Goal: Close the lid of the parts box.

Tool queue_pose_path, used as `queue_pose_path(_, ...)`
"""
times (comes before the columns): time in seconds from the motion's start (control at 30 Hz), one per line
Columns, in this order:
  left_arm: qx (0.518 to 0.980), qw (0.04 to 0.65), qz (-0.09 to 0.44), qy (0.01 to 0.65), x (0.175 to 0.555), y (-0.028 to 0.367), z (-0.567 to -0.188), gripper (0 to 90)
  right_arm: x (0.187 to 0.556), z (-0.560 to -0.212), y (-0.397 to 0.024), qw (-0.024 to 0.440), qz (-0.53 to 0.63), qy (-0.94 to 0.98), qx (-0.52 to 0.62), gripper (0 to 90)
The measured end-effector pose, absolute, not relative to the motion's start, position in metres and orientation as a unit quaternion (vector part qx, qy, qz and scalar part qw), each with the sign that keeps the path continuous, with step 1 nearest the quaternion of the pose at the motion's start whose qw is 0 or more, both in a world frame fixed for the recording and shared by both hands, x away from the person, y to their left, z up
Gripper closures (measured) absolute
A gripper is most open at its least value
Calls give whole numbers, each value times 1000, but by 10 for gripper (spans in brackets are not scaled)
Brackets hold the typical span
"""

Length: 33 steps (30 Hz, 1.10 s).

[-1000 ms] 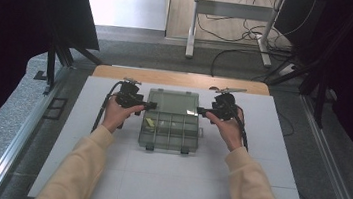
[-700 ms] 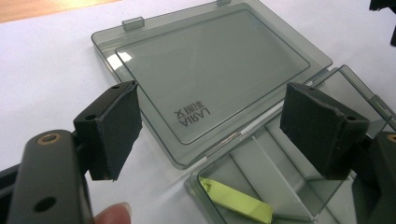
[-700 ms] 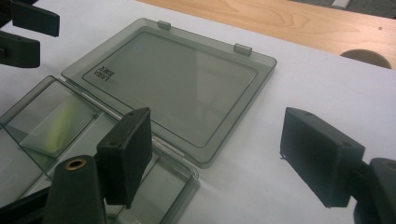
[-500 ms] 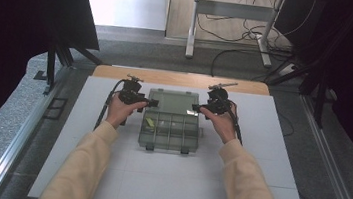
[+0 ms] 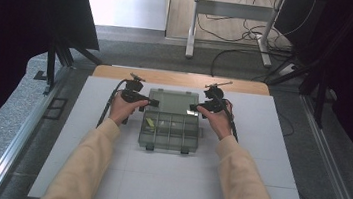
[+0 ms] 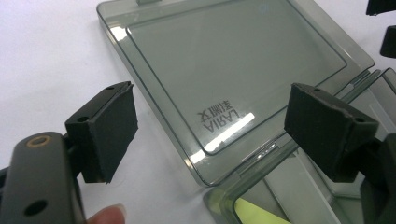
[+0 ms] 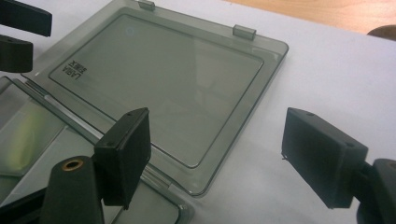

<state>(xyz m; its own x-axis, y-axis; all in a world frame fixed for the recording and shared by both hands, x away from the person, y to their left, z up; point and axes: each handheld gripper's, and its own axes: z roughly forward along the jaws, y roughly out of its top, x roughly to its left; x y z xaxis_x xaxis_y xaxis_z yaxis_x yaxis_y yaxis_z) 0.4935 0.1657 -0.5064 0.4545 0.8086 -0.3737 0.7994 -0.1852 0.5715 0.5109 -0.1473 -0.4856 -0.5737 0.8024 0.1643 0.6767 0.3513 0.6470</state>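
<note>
Dim room with dark curtains and cables on the floor out back, and in the middle a white tabletop (image 5: 82,159) with a wooden strip along its far edge. On it sits a smoky grey translucent plastic compartment box (image 5: 169,131), and its flat hinged lid (image 5: 173,100) is thrown fully open, lying flat on the far side of the tray.

Compared with a second ago, both hands have slid inward and a bit forward, so the left gripper (image 5: 153,103) and right gripper (image 5: 193,107) now sit right at the lid's two near corners, just by the hinge line. Reads to me like the lid is about to be grabbed from both sides to close it.

Both grippers are spread wide with nothing between the jaws. In the left gripper view the lid's corner (image 6: 205,179) lies between and just ahead of the jaws; same story in the right gripper view, lid corner (image 7: 198,189) between them.

There's something yellowish in the tray compartment (image 5: 149,122) nearest the left gripper, can't really tell what. Plenty of bare tabletop outward of each gripper, and the lid's two latch tabs (image 7: 244,31) are well ahead on the far edge.
</note>
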Motion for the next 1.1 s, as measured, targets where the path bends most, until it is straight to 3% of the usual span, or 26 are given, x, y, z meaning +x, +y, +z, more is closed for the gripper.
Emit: queue_pose_path(1.1, 771, 341, -38, 537, 503, 159, -525, 164, 525, -508, -132, 44, 332, 815, 473, 210)
